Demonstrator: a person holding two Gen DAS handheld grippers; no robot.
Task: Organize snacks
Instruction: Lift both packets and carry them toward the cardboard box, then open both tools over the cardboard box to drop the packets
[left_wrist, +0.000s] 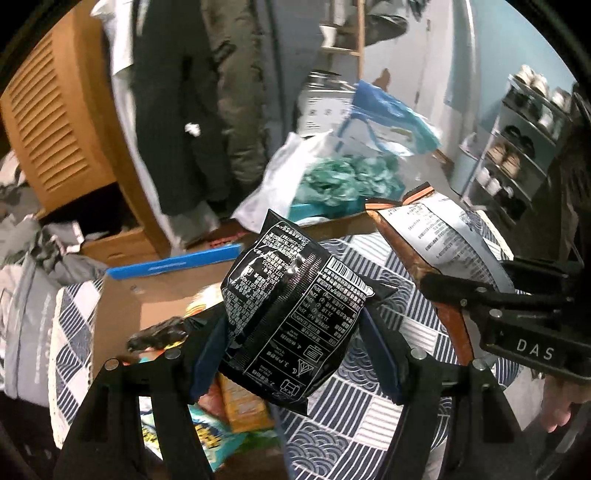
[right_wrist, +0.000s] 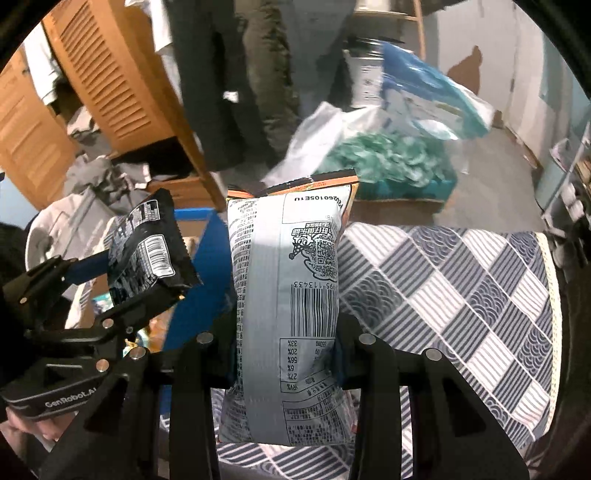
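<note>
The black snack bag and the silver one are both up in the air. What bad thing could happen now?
1. The left gripper squeezes the puffy black snack bag hard; it might pop or crush what's inside.
2. The right gripper pinches the tall silver snack bag low down, so its top could flop or slip.
3. Both bags hang close together above the cardboard box and could bump.

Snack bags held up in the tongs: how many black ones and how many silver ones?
Black snack bag, in the left tongs: 1
Silver snack bag, in the right tongs: 1
Total: 2
</note>
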